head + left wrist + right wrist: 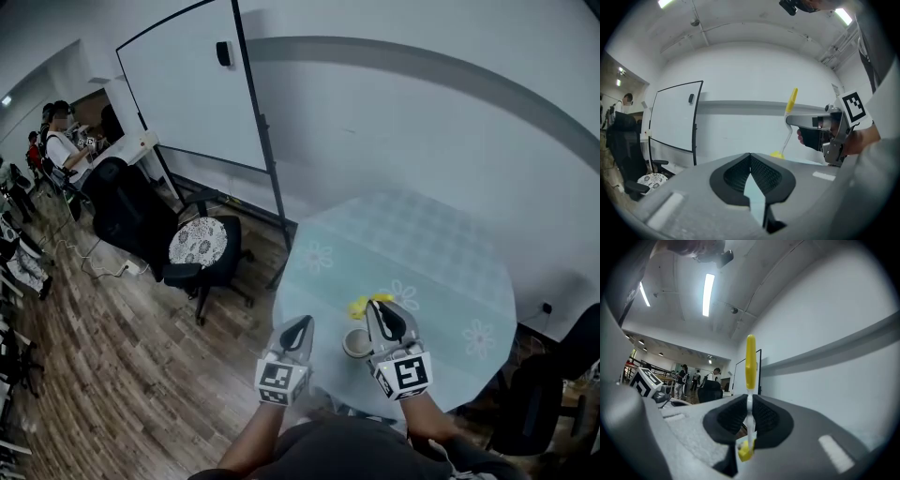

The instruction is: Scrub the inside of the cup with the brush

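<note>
Near the table's (450, 262) front edge sits the cup (356, 343), inside unclear. Right gripper (386, 314) clamps the brush (750, 359) by its white shaft, long axis near upright, long yellow end up, lower end just beyond cup. Left gripper (298, 326), left of cup, jaws together, empty. Open cloth beyond cup.
</note>
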A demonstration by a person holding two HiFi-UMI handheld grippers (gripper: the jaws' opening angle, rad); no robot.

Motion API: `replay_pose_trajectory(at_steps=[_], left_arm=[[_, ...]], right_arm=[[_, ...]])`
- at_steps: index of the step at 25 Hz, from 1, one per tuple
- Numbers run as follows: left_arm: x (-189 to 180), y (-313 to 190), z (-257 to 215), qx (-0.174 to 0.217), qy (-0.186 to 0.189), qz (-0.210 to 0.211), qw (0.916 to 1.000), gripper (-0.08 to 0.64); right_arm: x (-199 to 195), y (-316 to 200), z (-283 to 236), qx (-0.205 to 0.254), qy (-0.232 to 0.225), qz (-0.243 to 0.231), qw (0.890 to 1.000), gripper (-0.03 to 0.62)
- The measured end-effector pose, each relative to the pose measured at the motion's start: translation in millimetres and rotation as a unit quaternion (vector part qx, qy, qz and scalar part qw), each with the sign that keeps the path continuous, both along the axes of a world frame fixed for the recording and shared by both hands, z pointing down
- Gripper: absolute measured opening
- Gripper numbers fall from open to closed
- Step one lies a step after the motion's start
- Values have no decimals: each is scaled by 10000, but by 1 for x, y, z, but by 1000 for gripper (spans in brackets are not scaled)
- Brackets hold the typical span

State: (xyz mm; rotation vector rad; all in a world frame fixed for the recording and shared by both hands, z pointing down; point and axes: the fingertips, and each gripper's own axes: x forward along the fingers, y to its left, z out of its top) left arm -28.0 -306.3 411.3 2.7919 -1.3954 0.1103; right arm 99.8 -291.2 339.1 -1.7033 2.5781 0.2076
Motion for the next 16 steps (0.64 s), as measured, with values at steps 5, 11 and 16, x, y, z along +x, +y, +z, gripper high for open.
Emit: replay_pose_trajectory(at_steps=[5, 11, 16], left_arm=[[-1, 6, -5, 30, 79, -14, 10000, 5], [0, 7, -6, 36, 70, 2, 10000, 5], [1, 4, -7, 77, 69, 11, 9999, 5]], right_arm=[[0, 5, -3, -9, -7, 38, 10000, 35], [0, 6, -5, 52, 25, 65, 10000, 35], [0, 4, -6, 98, 62, 49, 9999, 35]])
